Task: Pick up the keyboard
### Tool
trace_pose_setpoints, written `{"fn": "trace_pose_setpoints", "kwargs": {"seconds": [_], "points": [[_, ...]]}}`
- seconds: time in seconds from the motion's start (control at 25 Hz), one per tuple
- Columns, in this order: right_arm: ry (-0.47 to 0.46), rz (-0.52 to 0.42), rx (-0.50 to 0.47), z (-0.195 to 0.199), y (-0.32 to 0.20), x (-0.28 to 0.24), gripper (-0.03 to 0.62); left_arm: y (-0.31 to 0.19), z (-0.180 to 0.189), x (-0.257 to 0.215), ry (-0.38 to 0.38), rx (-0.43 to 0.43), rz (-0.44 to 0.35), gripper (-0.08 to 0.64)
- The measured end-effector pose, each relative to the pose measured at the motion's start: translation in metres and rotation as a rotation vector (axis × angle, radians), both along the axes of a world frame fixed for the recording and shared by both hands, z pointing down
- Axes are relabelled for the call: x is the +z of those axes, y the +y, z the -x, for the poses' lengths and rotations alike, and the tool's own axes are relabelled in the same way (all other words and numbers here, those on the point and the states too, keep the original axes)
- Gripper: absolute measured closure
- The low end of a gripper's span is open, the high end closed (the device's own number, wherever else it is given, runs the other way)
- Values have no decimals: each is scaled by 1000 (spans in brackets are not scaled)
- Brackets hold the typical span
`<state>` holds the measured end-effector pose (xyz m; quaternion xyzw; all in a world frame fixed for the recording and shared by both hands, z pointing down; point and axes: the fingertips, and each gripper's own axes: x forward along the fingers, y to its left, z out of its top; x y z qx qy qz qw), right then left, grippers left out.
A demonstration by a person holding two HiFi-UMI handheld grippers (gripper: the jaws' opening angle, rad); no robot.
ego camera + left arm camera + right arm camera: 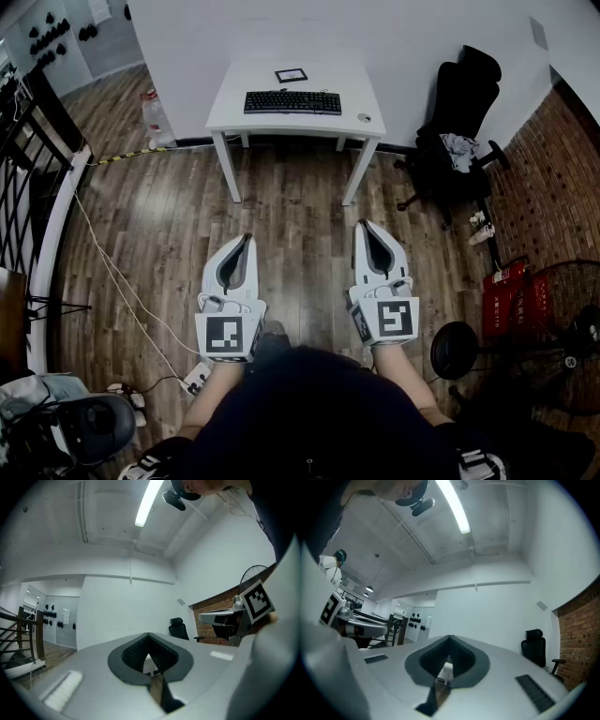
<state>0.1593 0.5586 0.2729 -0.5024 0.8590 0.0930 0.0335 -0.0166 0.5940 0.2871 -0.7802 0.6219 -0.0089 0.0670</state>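
Keyboard [292,102] on desk [234,114] w/ mouse [364,118]; office chair [459,122] to rt

Head view steeply down — gripper views forward; all share chair [466,94] [177,626] [534,644].

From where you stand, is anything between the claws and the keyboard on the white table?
Nothing visible. Only bare wooden floor lies between the left claw, the right claw and the table that bears the keyboard. The office chair stands aside at right.
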Motion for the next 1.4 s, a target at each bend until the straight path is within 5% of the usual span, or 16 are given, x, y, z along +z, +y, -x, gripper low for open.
{"fn": "trace_pose_setpoints", "kwargs": {"seconds": [0.32,0.68,1.4], "points": [[-23,-15,17,-38,24,7,581,23,-37,11,15,17,-8,549],[-17,-1,31,-52,12,10,580,-3,-38,15,46,14,9,545],[28,56,-2,25,-191,18,580,-212,33,16,56,1,17,443]]}}
